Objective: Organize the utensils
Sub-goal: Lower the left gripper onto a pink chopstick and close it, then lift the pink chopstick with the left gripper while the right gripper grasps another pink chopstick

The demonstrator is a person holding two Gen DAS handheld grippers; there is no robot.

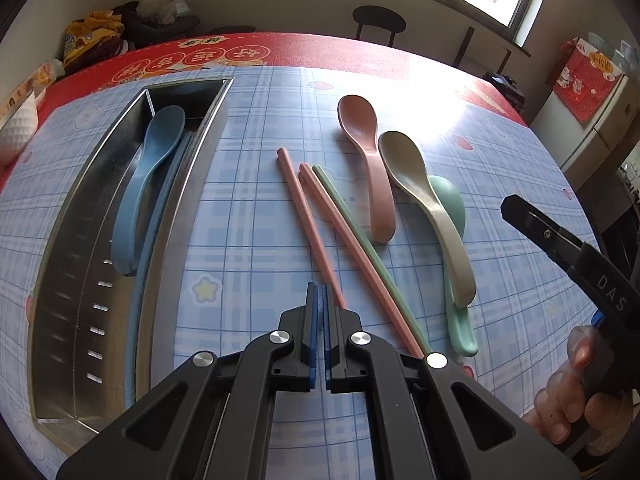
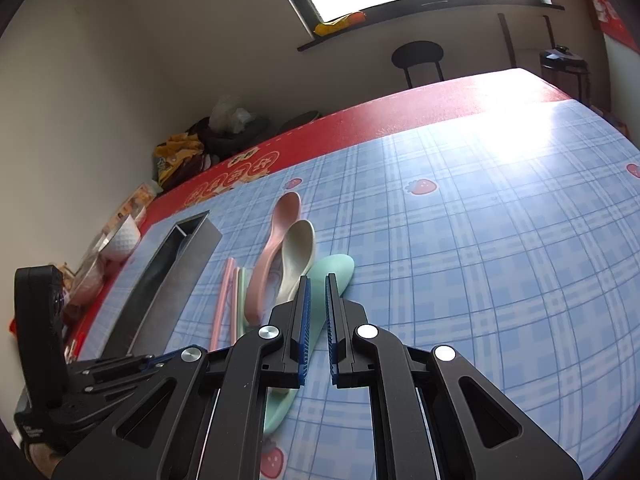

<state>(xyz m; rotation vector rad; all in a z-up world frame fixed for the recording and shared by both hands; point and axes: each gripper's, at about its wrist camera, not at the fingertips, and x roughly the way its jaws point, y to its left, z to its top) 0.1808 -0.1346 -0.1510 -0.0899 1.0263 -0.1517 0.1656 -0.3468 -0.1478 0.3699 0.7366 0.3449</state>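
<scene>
Left hand-held gripper (image 1: 323,294) pinched on a pink chopstick (image 1: 308,224), right hand-held gripper (image 2: 319,284) nearly together, empty, lettered "DAS".

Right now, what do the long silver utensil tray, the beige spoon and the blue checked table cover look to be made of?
Long silver utensil tray: probably stainless steel, brushed; grey sheen, mirror-like walls, punched slots.
Beige spoon: likely matte plastic or wheat-straw composite; dull surface with fine speckles, thick moulded shape.
Blue checked table cover: seemingly glossy vinyl or oilcloth; printed checks, strong window glare.
</scene>
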